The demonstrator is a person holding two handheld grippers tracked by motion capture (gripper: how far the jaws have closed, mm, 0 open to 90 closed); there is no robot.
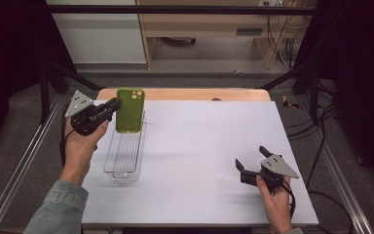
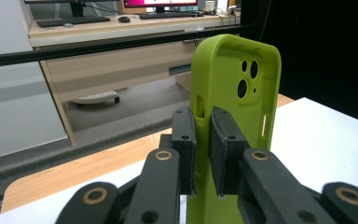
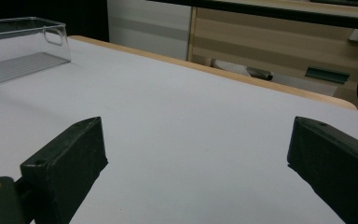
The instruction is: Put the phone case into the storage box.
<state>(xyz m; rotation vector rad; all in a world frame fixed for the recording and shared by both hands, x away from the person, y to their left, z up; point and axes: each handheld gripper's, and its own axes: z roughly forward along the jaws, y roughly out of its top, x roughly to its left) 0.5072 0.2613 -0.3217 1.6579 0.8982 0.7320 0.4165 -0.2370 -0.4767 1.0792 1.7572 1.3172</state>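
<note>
1. Above the far end of the clear bin (image 1: 125, 156), the green phone case (image 1: 130, 110) is hanging upright, camera cutouts at the top, w/ its lower edge just over the bin's opening. Held upright like this, it's prob. lined up to drop in lengthwise, since the bin is long and narrow.

2. Gripping it from the side is the left gripper (image 1: 113, 105): in the left gripper view its two black jaws are pressing shut on one long edge of the case (image 2: 235, 88), one pad inside the shell, one outside. Pinching the thin wall looks like the only firm hold here, as the hollow back gives nothing to squeeze.

3. Holding that gripper, the left hand (image 1: 80, 146) is sitting beside the bin, not over it, so the opening is staying unblocked.

4. Well apart, near the table's front right, the right gripper (image 1: 251, 161) is resting low w/ jaws standing wide and nothing btw them; the right gripper view shows bare white table (image 3: 182, 121) btw its pads, the bin (image 3: 23, 46) far off. It's likely just waiting out of the way.

5. Under everything, the white table (image 1: 204, 146) is giving the bin a flat seat, so it shouldn't tip when the case goes in.
</note>
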